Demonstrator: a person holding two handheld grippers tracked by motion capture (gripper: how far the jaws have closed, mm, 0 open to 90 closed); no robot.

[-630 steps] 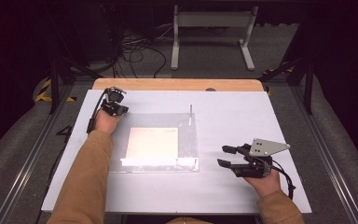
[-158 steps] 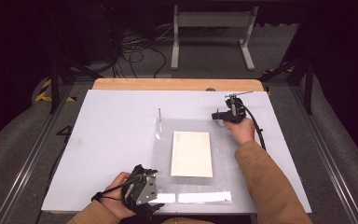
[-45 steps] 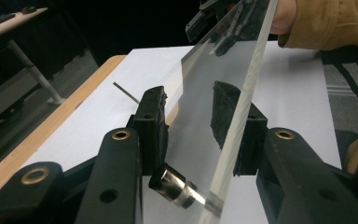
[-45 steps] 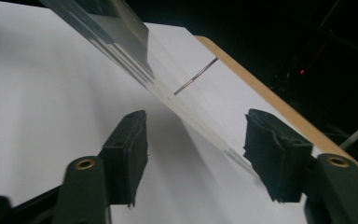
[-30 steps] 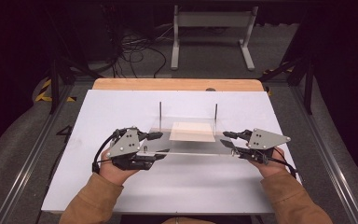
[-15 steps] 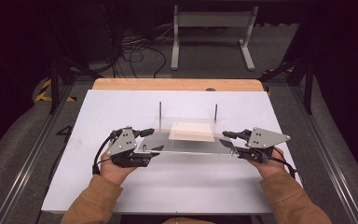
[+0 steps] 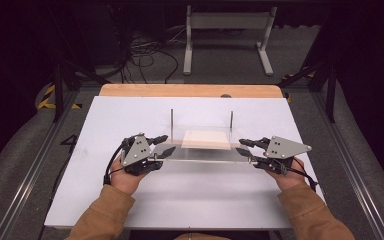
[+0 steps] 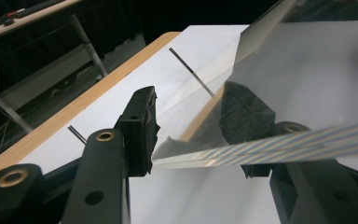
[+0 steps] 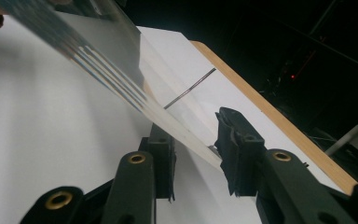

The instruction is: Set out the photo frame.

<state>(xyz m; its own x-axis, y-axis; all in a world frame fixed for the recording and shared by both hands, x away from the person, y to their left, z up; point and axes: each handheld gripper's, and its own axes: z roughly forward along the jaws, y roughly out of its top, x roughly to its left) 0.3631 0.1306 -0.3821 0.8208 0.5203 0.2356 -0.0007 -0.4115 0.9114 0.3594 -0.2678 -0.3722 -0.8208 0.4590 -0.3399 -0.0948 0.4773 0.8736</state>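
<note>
While both hands lift clear plastic sleeve [image 7: 205, 150] holding cream card [image 7: 206, 139] off white desk [image 7: 190, 195]: right gripper [image 7: 244, 146] jaws pinch sleeve's right end; left gripper [image 7: 164, 145] jaws just closing on left end, grip unclear. Next: firm left grip, raise level.

I note a clear, glossy plastic sheet [image 7: 202, 150] with a smooth, reflective edge. The table cover [image 7: 130, 200] I see is matt white; its far border [image 7: 190, 90] looks like bare wood. My grippers' jaws are matt black plastic.

No readable text, label, brand, number or sign anywhere. Plain surfaces throughout, without print.
</note>
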